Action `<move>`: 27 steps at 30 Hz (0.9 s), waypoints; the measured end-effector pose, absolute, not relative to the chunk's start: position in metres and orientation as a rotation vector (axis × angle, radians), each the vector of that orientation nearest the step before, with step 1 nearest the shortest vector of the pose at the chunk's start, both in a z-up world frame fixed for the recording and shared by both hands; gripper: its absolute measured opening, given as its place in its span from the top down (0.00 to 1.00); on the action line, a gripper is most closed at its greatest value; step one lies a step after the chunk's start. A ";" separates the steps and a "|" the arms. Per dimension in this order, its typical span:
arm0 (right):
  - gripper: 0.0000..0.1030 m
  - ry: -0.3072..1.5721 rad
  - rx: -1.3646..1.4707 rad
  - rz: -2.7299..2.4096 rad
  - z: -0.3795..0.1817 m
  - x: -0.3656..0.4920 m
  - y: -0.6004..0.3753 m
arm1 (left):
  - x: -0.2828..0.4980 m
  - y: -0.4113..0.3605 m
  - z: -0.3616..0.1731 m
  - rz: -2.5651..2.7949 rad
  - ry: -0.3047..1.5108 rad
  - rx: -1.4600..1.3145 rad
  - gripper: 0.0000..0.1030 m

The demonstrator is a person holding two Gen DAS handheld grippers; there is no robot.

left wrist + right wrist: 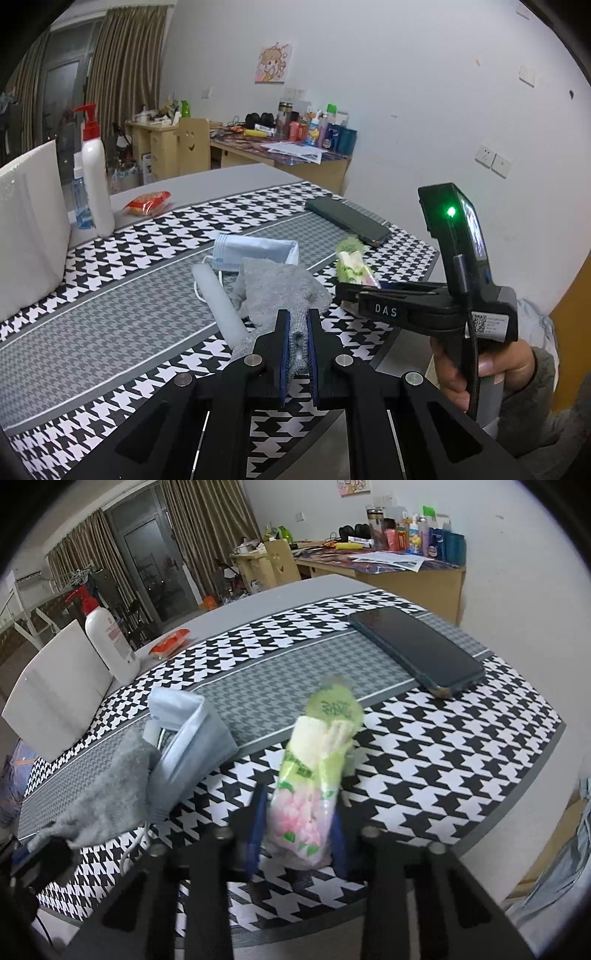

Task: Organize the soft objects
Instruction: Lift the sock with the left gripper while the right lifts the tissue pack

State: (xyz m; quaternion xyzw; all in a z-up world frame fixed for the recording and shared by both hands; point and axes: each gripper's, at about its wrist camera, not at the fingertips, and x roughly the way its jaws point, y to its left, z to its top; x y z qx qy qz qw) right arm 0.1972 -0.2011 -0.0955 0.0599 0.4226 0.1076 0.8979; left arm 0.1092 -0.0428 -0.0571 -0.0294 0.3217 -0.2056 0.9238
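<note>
Sock [280, 291], grey, pinched tight between my left fingers [297, 345], bunched at the near edge of the houndstooth surface [110, 332], just beside the face mask [255, 251] and white foam roll [221, 302]. Right fingers [297, 830] partly apart, straddling the green-pink tissue pack [314, 775]; frame blurred, so can't tell if the pads press it. Phone [417, 650] far right.
</note>
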 end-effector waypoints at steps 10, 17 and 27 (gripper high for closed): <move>0.73 0.805 0.135 0.261 -0.072 0.178 -0.202 | 0.106 -0.035 -0.039 -0.424 0.609 -0.069 0.91; 0.73 0.750 0.119 0.297 -0.054 0.166 -0.194 | 0.104 -0.027 -0.023 -0.383 0.558 -0.051 0.91; 0.73 0.702 0.105 0.334 -0.038 0.156 -0.187 | 0.104 -0.017 -0.010 -0.333 0.512 -0.035 0.91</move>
